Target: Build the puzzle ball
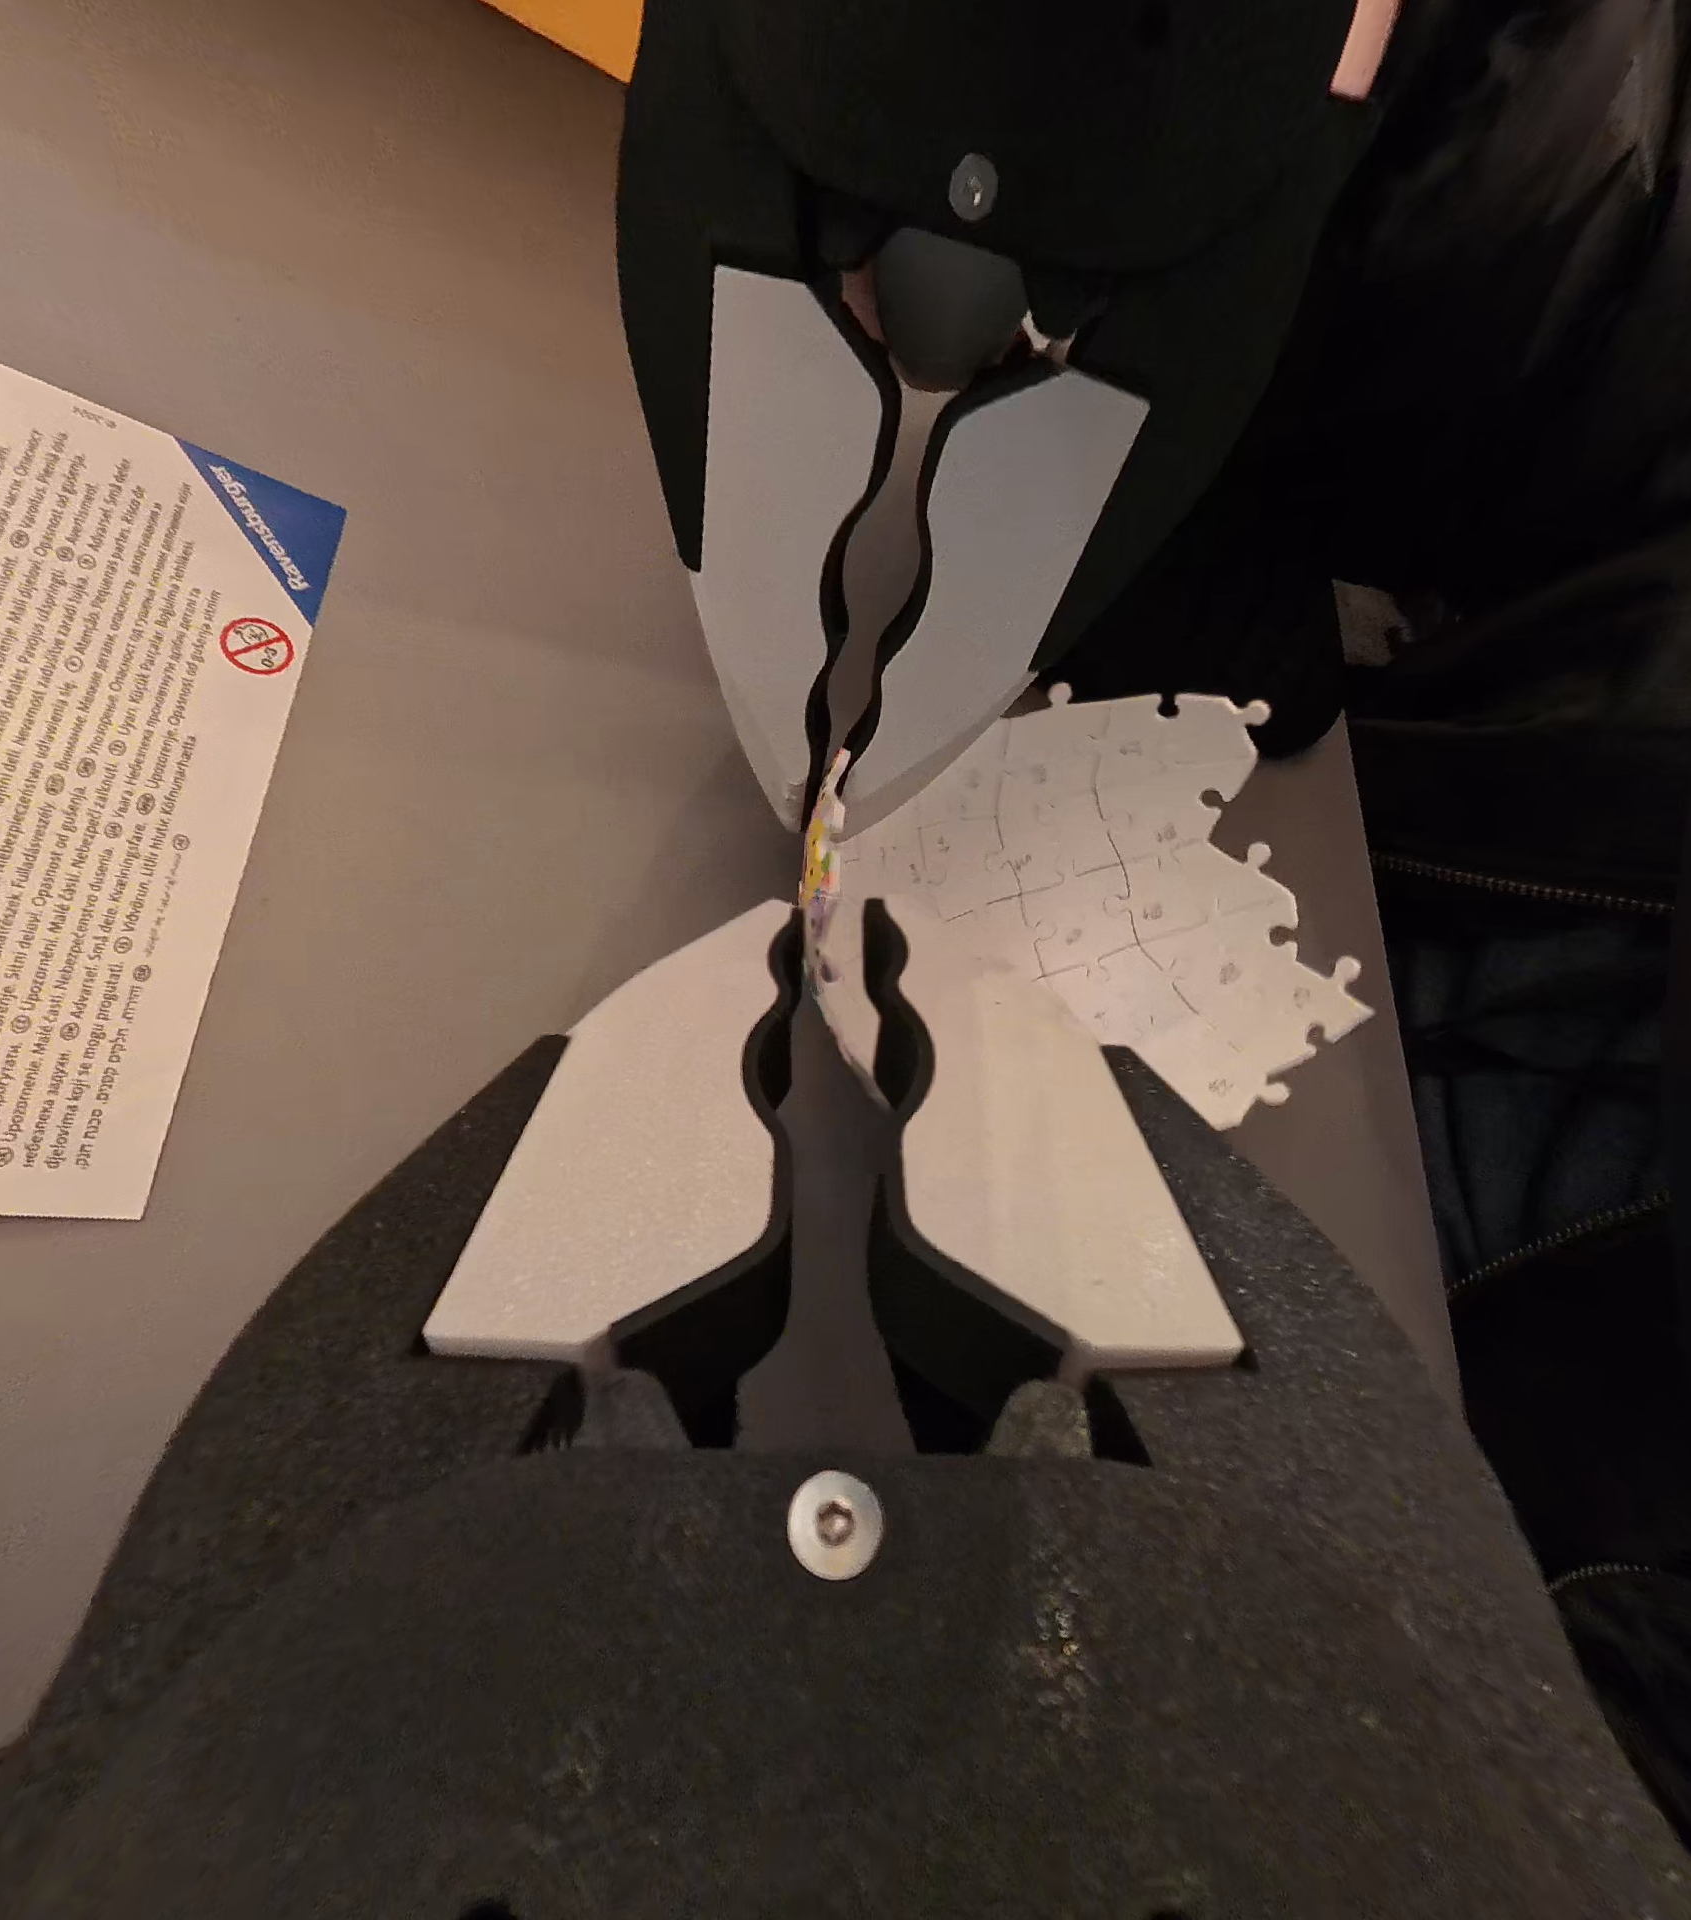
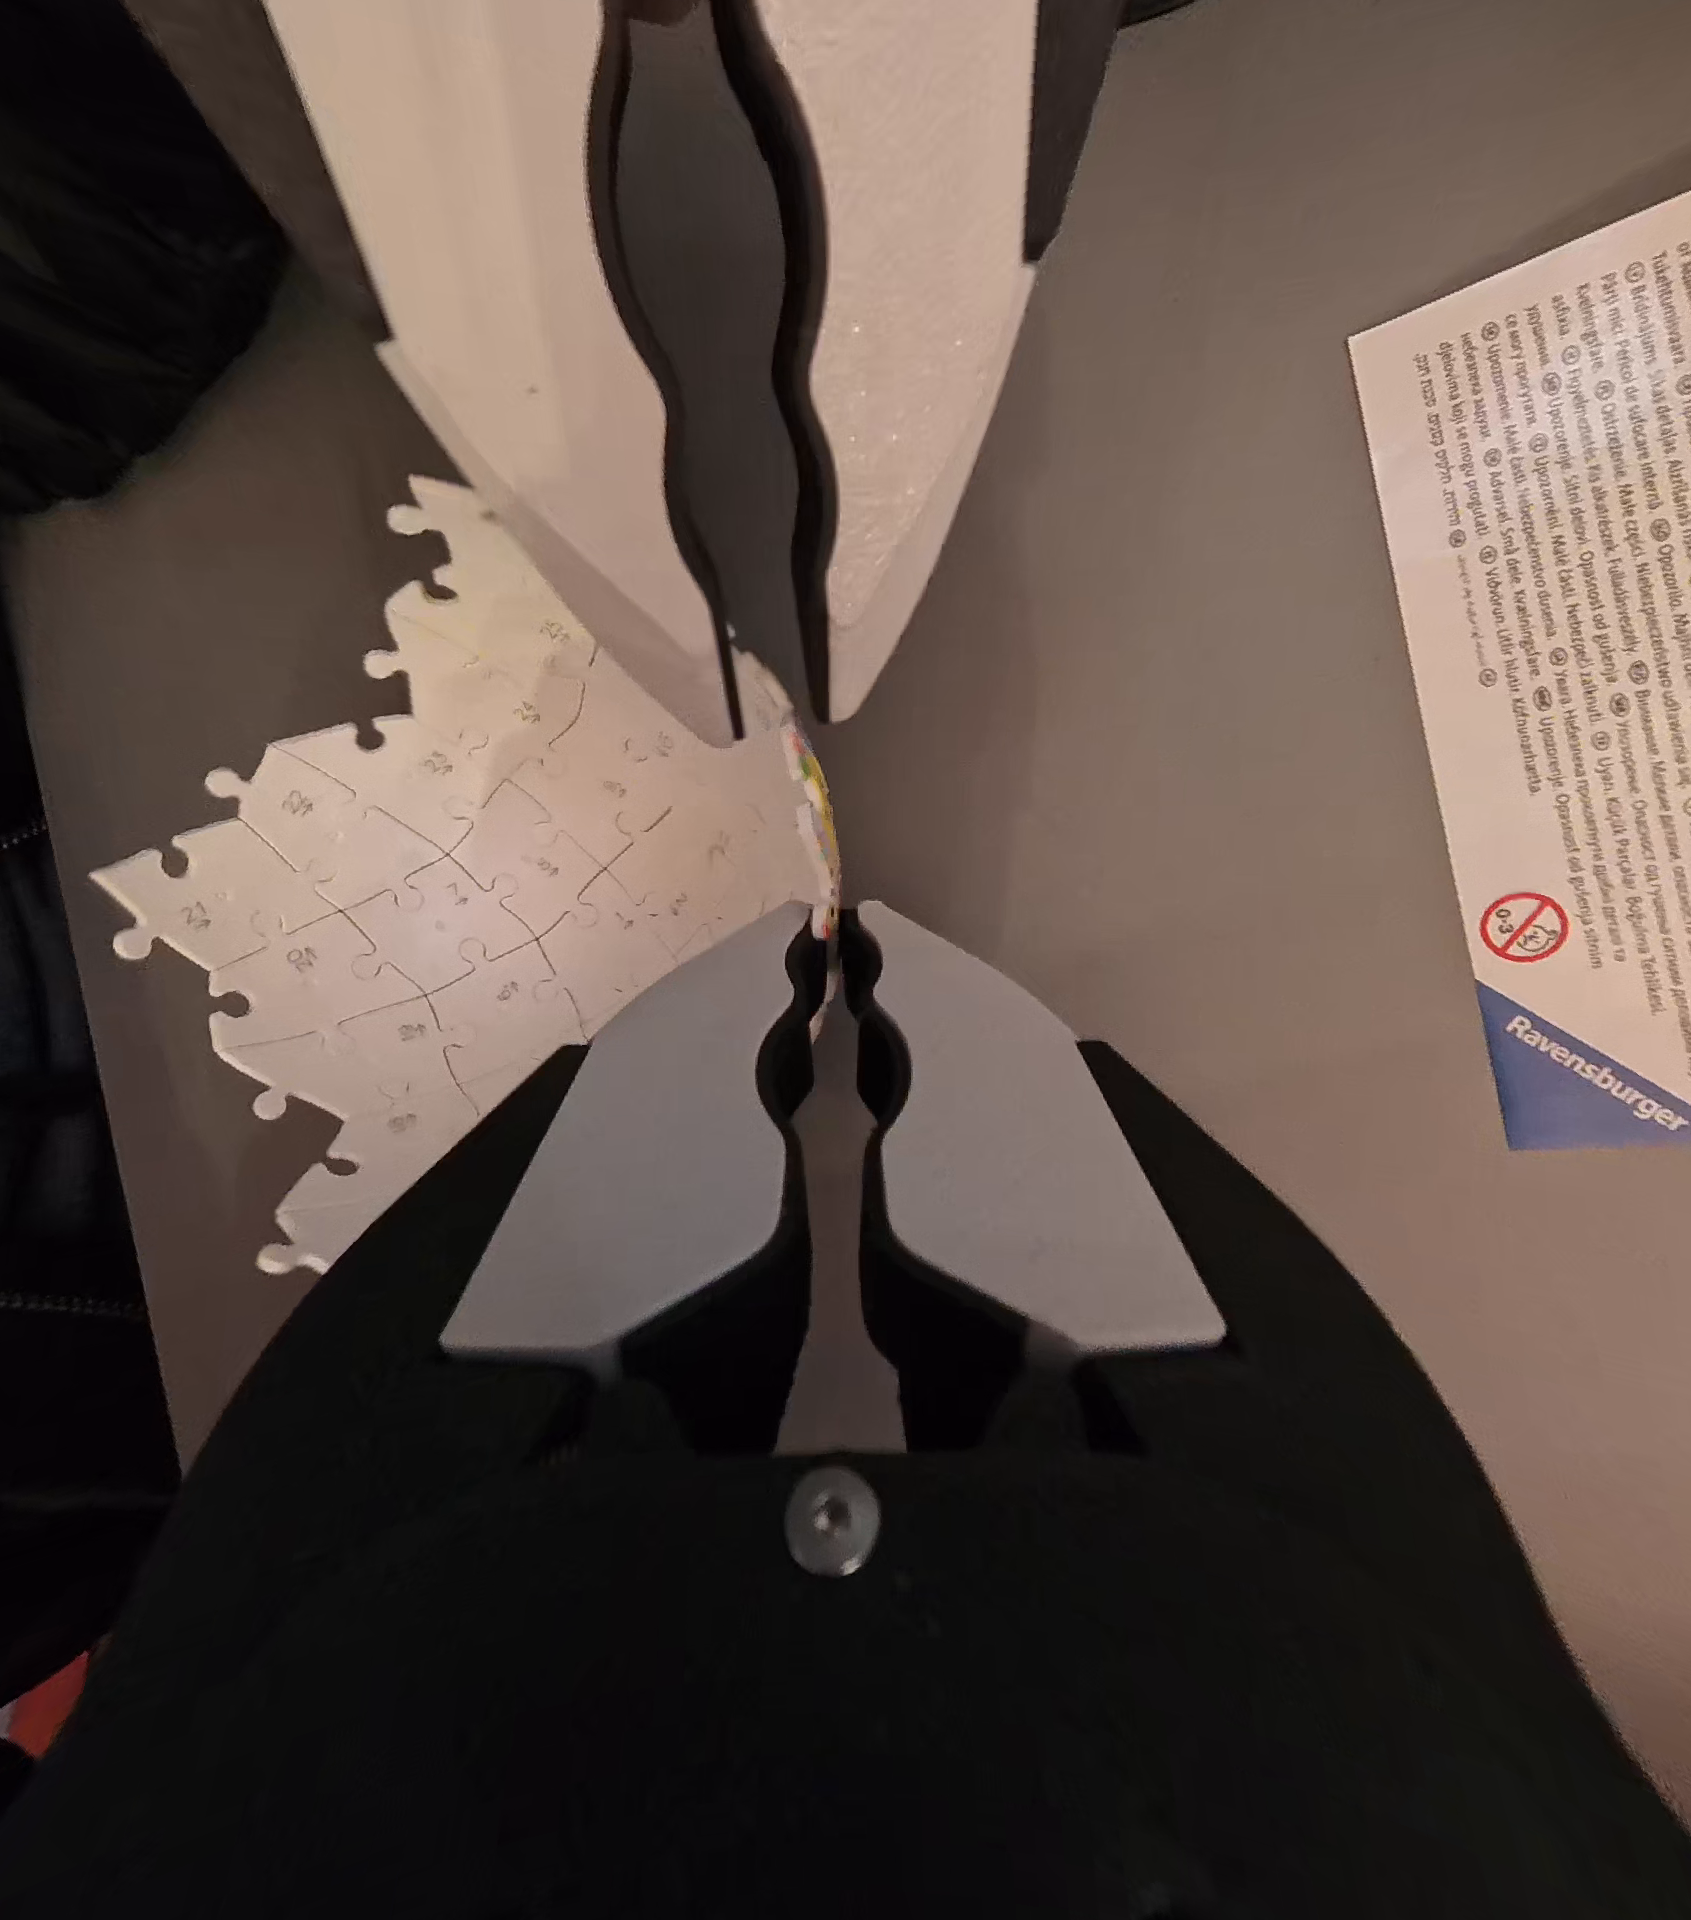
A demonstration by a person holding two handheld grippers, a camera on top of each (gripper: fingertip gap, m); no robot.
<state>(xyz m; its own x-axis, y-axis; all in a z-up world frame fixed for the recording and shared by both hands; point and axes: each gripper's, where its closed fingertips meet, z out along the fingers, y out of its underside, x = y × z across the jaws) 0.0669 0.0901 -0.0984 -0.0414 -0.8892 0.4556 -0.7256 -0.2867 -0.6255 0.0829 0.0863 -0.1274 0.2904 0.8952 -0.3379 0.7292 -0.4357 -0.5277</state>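
I have both the left gripper [image 1: 825,920] and the right gripper [image 2: 825,920] with jaws pinching the rim of the curved puzzle ball shell [image 1: 1142,894] above the counter [image 1: 405,260] edge, leaflet [image 1: 41,790] well apart

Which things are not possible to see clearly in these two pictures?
- Puzzle shell printed side: both views show mostly its white back, the colours only edge-on.
- Left gripper and right gripper contact: the fingers hide it.
- Leaflet: cut by the frame edges.
- Orange object: cut by the top edge.
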